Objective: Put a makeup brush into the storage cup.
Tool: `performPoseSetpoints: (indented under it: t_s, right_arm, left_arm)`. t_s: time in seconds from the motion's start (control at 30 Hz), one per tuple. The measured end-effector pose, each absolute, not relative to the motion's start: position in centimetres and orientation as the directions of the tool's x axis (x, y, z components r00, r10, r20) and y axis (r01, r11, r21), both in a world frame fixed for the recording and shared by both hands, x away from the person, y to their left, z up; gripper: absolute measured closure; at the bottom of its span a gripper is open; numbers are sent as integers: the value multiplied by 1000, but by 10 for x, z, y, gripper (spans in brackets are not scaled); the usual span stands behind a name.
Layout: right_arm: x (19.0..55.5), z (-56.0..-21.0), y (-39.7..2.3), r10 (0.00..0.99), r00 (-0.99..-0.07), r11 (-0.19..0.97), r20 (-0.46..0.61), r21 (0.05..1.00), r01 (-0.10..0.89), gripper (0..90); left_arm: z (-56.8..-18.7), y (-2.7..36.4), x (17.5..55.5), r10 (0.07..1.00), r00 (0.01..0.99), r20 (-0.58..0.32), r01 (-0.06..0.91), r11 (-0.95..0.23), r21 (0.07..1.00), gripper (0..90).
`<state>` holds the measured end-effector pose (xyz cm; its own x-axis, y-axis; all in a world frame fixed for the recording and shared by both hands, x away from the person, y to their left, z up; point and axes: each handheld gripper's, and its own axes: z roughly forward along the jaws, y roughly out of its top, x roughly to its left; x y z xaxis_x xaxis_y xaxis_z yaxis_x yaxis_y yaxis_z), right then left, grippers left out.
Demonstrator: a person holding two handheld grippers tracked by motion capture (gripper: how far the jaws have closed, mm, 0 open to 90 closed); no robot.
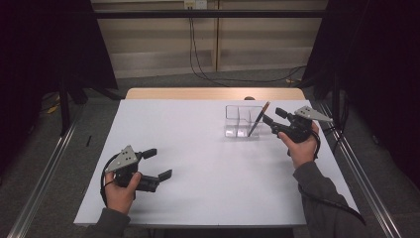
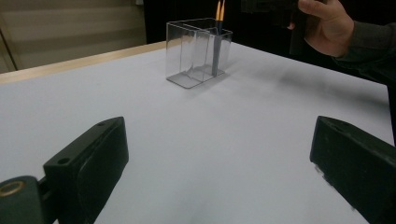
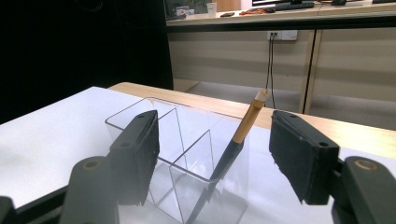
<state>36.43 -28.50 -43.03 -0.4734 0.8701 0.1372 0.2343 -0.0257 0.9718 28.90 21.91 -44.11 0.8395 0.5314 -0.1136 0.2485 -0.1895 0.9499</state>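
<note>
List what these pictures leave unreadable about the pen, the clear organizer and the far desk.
- Black-and-tan pen: tip blurred behind the wall of the clear plastic divided organizer, right gripper view.
- Pen top: cut by the top edge, left gripper view.
- Small items on the far desk: too small to name, right gripper view.

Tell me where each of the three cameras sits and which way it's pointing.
High view: above the person's side, looking forward and down on the table; both forearms, the left gripper and right gripper show.
Left gripper view: between its own open jaws, across the table to the clear holder; the other hand shows.
Right gripper view: close behind the holder, jaws either side of the pen, not touching.
All views share the holder and pen.
</note>
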Motion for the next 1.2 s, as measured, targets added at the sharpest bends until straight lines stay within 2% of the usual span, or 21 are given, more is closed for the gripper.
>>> performPoseSetpoints:
  t_s: [0.57,1.2]
  right_arm:
    - [357,-431,-283,856,-501,2,126,969,247,235]
    - [346,-433,-283,843,-526,34,109,966,255,182]
  left_arm:
    - [-442,217,289,536,836,-121,253,-180,951,42]
    - [-442,217,290,532,837,-128,256,-174,951,42]
